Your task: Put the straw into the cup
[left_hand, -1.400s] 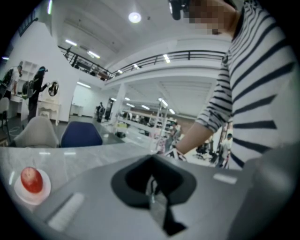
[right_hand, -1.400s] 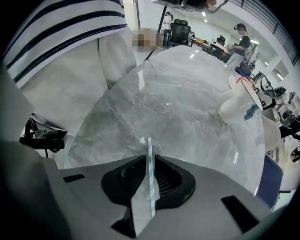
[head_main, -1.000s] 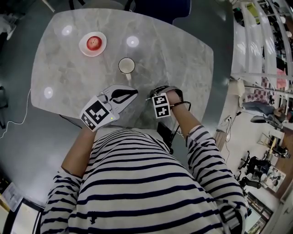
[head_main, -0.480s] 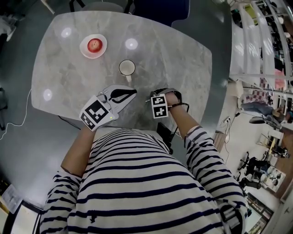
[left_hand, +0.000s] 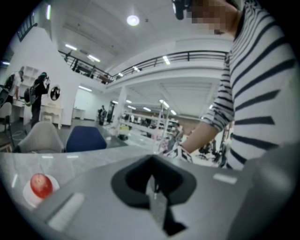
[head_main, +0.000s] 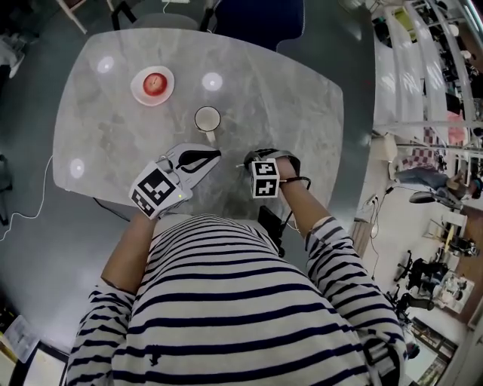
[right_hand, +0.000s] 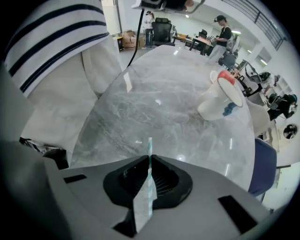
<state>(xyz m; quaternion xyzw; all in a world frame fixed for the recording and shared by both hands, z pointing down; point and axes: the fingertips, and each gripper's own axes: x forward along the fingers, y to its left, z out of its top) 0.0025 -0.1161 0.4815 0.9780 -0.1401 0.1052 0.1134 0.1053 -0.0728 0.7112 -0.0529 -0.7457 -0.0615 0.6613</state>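
Observation:
A white- and teal-striped paper straw (right_hand: 149,187) stands up between the jaws of my right gripper (right_hand: 149,168), which have just been closing and now pinch it. In the head view that gripper (head_main: 261,161) points straight down over the near part of the marble table (head_main: 294,98). The straw itself is hidden there. The white cup (head_main: 207,118) stands upright a little beyond and left of it. In the right gripper view the cup (right_hand: 219,99) shows a blue print. My left gripper (head_main: 211,156) hovers just in front of the cup, jaws together and empty (left_hand: 153,183).
A red apple (head_main: 154,82) lies on a white plate (head_main: 139,92) at the far left of the table. A blue chair (head_main: 256,15) stands behind the far edge. The person's striped torso presses close to the near edge.
The right gripper has lifted slightly and its marker cube has rolled a little. The left gripper has kept its place. The head view has tilted a bit.

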